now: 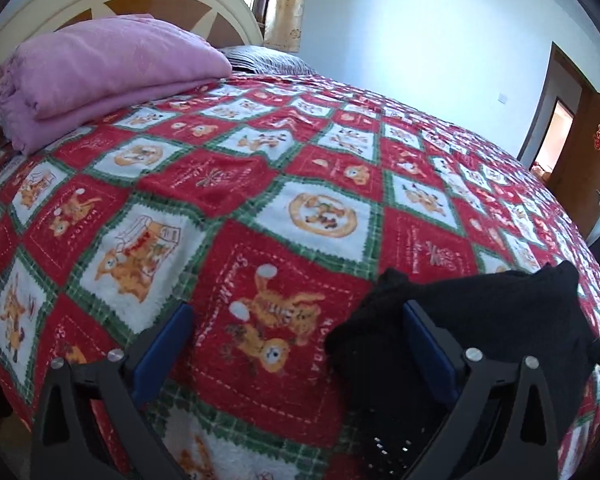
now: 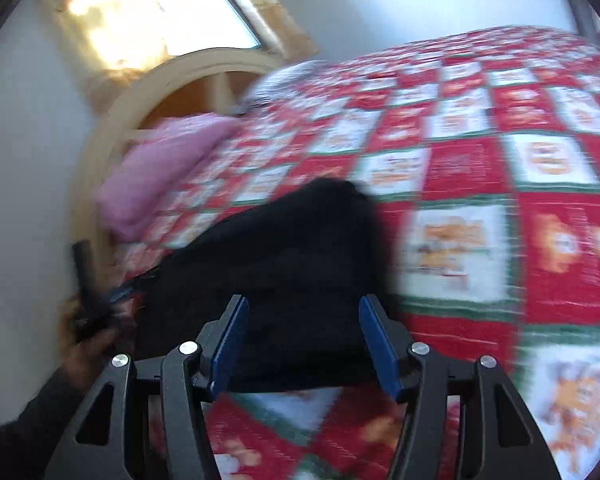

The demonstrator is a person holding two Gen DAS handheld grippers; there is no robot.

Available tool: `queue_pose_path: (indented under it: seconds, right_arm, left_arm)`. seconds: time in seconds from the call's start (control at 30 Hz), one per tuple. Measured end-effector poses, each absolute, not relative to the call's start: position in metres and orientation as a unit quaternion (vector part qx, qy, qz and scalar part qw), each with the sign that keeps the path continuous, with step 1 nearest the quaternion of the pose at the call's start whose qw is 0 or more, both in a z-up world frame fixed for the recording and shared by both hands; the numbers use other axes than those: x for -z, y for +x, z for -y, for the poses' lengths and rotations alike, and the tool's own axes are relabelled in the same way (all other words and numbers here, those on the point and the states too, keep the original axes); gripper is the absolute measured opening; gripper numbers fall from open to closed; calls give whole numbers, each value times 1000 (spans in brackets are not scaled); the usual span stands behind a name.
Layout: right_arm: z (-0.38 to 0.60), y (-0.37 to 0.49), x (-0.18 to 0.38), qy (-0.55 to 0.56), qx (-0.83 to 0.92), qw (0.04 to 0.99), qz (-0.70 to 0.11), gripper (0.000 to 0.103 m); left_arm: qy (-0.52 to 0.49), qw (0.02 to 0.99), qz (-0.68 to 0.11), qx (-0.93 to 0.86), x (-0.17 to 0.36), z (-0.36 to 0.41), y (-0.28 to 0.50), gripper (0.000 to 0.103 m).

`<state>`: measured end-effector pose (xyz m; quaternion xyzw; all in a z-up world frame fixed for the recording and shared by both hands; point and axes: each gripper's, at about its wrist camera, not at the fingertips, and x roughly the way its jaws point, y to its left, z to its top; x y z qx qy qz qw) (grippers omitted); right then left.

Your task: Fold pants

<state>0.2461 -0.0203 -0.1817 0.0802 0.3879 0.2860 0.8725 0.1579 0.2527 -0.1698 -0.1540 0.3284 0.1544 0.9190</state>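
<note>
Pants (image 1: 480,320), black and bunched into a low heap, lie on the bed (image 1: 300,152) at the lower right of the left wrist frame, spread on the checked quilt probably so they can be laid flat there. Left tool (image 1: 296,328) hangs open beside them, its right finger against the cloth edge, gripping nothing. Right tool (image 2: 304,328) is also open, aimed at the heap (image 2: 284,248) at centre; blur hides contact. Pink blanket (image 1: 100,76) sits folded upper left, well apart.
</note>
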Motion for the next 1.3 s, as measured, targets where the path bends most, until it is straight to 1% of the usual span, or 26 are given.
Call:
queue_pose_path:
  seconds: [0.07,0.1,0.2,0.33,0.53,0.8,1.03,1.17,1.3]
  right_arm:
    - [35,252,191,126,-311,860,-383,61]
    - [38,252,192,131,-317,859,-381,61]
    - [37,252,192,116,-316,863,-377,61]
    - [41,252,191,124,-317,863,-373,61]
    - [53,225,176,118,-286,883,-354,61]
    - [46,212,165,108,-282,884,-358,62]
    - [27,171,119,43,-286,909,-302,63]
    - [18,141,88,7,-286,924,-253,70]
    - [15,127,72,-4,-290,930,-227,70]
  left_arm:
    - [-152,921,-324,-153,170,-252,158,103]
    - [-152,921,-324,-151,169,-252,157,103]
    - [-163,920,-325,-145,168,-256,154,103]
    - [-164,915,-335,-154,159,-256,149,103]
    - [-122,926,-317,-165,127,-243,121,103]
    - [-107,933,-309,-149,104,-222,91,103]
    - [-117,945,-281,-117,85,-197,69,103]
    - [-118,951,-267,-101,73,-184,64,103]
    - [-110,956,-257,-92,66,-173,60,103]
